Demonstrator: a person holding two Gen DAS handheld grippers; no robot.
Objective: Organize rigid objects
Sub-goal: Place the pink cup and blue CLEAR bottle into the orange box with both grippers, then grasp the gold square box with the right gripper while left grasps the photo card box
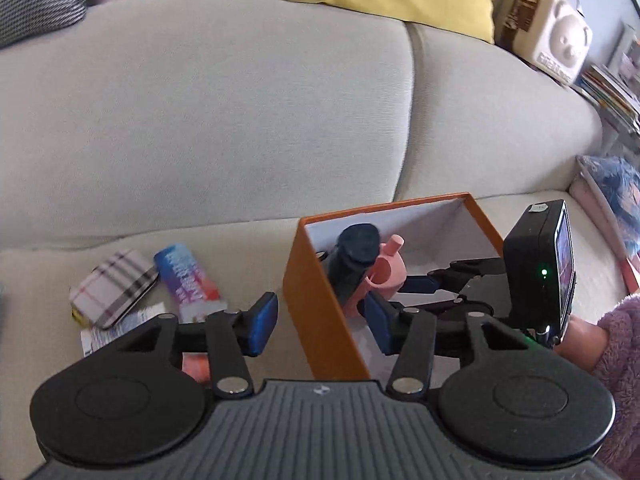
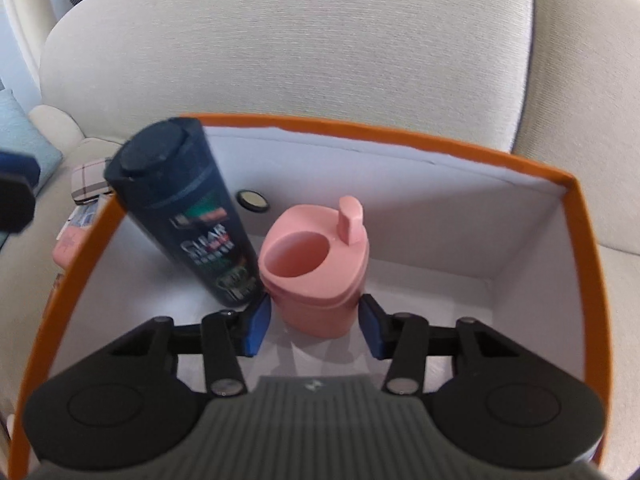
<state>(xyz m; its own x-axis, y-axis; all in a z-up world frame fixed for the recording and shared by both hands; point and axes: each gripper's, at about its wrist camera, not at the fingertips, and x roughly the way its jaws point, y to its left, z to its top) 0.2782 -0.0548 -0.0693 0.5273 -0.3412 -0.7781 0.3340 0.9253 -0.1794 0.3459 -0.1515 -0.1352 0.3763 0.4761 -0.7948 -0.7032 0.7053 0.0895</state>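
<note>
Orange box [image 2: 584,264]: one bottle [image 2: 188,216], one pink cup [image 2: 316,276]
Right claw [image 2: 316,328]: half open, flanking cup, apart
Left claw [image 1: 320,320]: half open, empty

Orange box [image 1: 320,312] hides the bottle's [image 1: 352,264] base.

Left wrist camera sits behind the left gripper [image 1: 320,316], angled steeply down across a beige sofa [image 1: 208,112], from just outside the left wall of the orange box [image 1: 320,304]. Seat, backrest and the box's open top are all in frame; the right gripper [image 1: 436,280] appears reaching into the box.

Right wrist camera looks down into the same box [image 2: 576,208] from close above its near edge, sofa backrest [image 2: 288,48] beyond.

Shared between views: box interior, dark bottle [image 1: 352,260] [image 2: 188,216], pink container [image 1: 386,276] [image 2: 316,276], backrest.
</note>
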